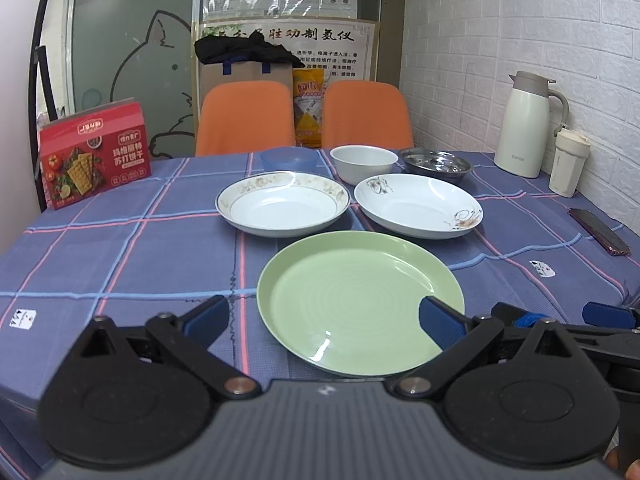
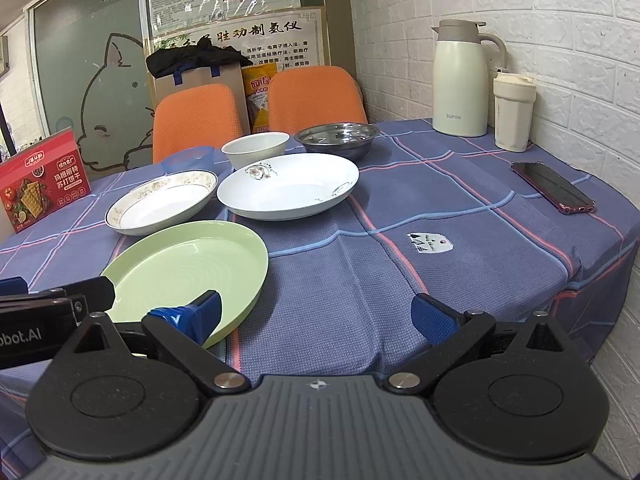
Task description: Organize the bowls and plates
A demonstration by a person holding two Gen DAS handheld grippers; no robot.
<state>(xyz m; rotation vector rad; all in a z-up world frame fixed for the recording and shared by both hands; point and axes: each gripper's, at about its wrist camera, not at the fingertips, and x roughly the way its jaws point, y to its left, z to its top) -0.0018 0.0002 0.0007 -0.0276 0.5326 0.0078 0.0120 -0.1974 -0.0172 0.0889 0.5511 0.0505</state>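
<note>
A pale green plate point(image 1: 360, 304) lies nearest on the blue checked tablecloth. Behind it sit a gold-rimmed white plate point(image 1: 282, 208) and a white plate with a flower print point(image 1: 418, 204). Further back stand a blue bowl point(image 1: 286, 159), a white bowl point(image 1: 362, 162) and a steel bowl point(image 1: 436, 164). My left gripper point(image 1: 324, 318) is open over the green plate's near edge, holding nothing. My right gripper point(image 2: 318, 316) is open and empty just right of the green plate point(image 2: 188, 272), its left finger above the plate's rim.
A cream thermos jug point(image 2: 460, 80) and a lidded cup point(image 2: 512, 112) stand by the white brick wall at the right. A phone point(image 2: 552, 188) lies near the right table edge. A red cracker box point(image 1: 94, 152) stands far left. Two orange chairs point(image 1: 244, 116) face the table's far side.
</note>
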